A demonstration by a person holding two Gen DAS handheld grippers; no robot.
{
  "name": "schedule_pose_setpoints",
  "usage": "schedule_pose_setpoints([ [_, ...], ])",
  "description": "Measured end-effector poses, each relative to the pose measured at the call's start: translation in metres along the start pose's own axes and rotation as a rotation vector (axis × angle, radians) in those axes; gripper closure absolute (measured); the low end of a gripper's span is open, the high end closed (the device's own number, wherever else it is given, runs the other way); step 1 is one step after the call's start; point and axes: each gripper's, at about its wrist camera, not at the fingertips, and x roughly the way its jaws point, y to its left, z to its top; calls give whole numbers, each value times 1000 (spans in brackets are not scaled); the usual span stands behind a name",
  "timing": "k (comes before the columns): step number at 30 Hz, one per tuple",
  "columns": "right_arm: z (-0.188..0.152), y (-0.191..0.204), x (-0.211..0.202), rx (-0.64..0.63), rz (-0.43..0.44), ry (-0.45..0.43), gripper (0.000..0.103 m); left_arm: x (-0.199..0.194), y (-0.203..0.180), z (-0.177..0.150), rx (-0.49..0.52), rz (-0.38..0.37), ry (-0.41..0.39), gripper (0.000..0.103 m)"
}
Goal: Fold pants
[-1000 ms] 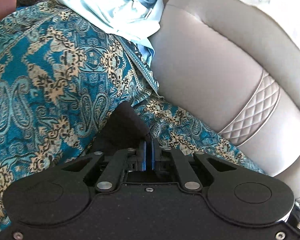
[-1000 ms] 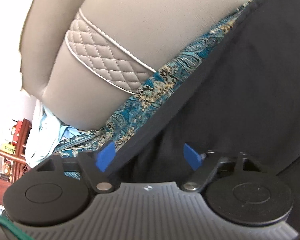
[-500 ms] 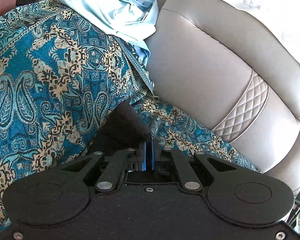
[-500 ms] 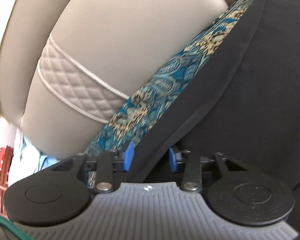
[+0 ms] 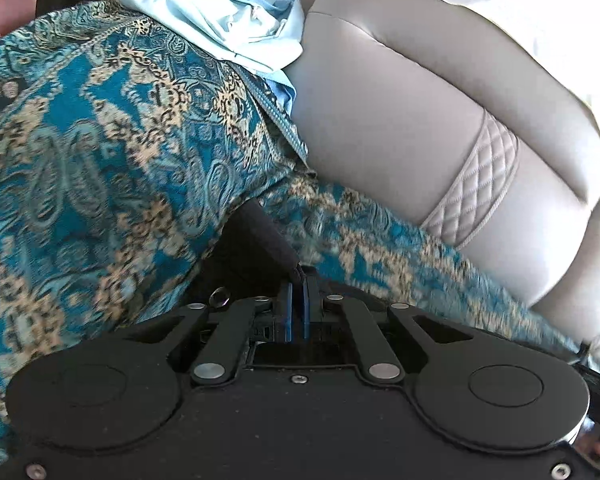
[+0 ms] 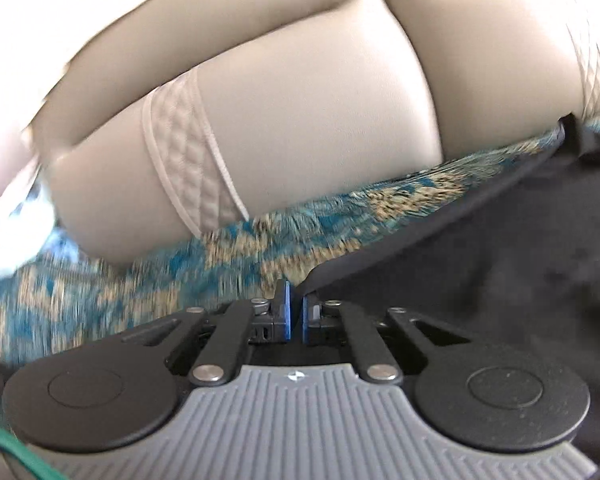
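Left wrist view, left tongs (image 5: 296,312) pinching black pants (image 5: 260,236), right tongs (image 6: 295,314) clamped on pants edge (image 6: 480,280)

Right gripper (image 6: 295,312) jaws closed onto pants (image 6: 480,264) edge

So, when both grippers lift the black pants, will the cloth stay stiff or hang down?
The black pants will probably hang limp: the edge pinched by the right gripper already bends softly. The left gripper holds a thin fold, so the cloth seems light. It may drag on the patterned blanket.
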Motion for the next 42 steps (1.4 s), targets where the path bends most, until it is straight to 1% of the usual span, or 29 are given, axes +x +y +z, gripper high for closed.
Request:
schedule_pose_setpoints([
  [3, -24, 5, -33, -96, -30, 27, 94, -12, 12, -14, 7, -8, 35, 98],
  [7, -57, 12, -58, -145, -70, 41, 94, -20, 28, -30, 44, 4, 62, 98],
  [10, -83, 23, -67, -142, -108, 20, 94, -23, 38, -39, 58, 25, 71, 98],
  [12, -104, 26, -70, -139, -134, 38, 94, -25, 43, -44, 63, 31, 78, 98],
  [15, -130, 23, -71, -95, -174, 56, 94, -27, 45, -50, 90, 44, 83, 98],
  [17, -145, 22, -72, -63, -202, 22, 94, -26, 44, -55, 104, 56, 93, 98],
  [20, -172, 29, -80, -47, -262, -153, 92, -22, 44, -64, 116, 84, 114, 98],
  [21, -183, 31, -85, -14, -291, -208, 92, -21, 44, -66, 121, 93, 123, 98],
  [22, -192, 31, -88, 27, -311, -231, 92, -20, 44, -67, 125, 102, 133, 98],
  [24, -203, 37, -86, 60, -339, -222, 94, -18, 44, -70, 133, 122, 147, 97],
  [27, -213, 47, -91, 23, -367, -264, 93, -15, 45, -71, 137, 141, 161, 97],
  [29, -219, 44, -96, 50, -370, -272, 94, -14, 46, -72, 137, 147, 173, 97],
  [30, -223, 41, -99, 62, -385, -271, 95, -13, 47, -72, 136, 153, 177, 97],
  [32, -226, 36, -101, 60, -400, -277, 95, -11, 48, -72, 140, 164, 183, 97],
  [34, -231, 31, -107, 42, -402, -312, 90, -9, 49, -72, 137, 169, 192, 97],
  [35, -231, 28, -110, 44, -422, -337, 86, -8, 51, -71, 134, 171, 197, 97],
  [36, -228, 24, -112, 57, -450, -380, 83, -7, 52, -71, 132, 173, 201, 96],
  [37, -223, 20, -114, 67, -468, -418, 73, -6, 52, -71, 132, 175, 204, 96],
  [38, -214, 14, -113, 73, -490, -463, 54, -5, 53, -71, 134, 178, 205, 96],
  [40, -182, -1, -106, 66, -540, -538, 47, -3, 53, -71, 137, 182, 207, 96],
  [41, -157, -13, -100, 68, -559, -565, 41, -2, 53, -71, 138, 184, 209, 95],
  [42, -132, -25, -93, 63, -569, -571, 39, -1, 53, -71, 140, 185, 210, 95],
])
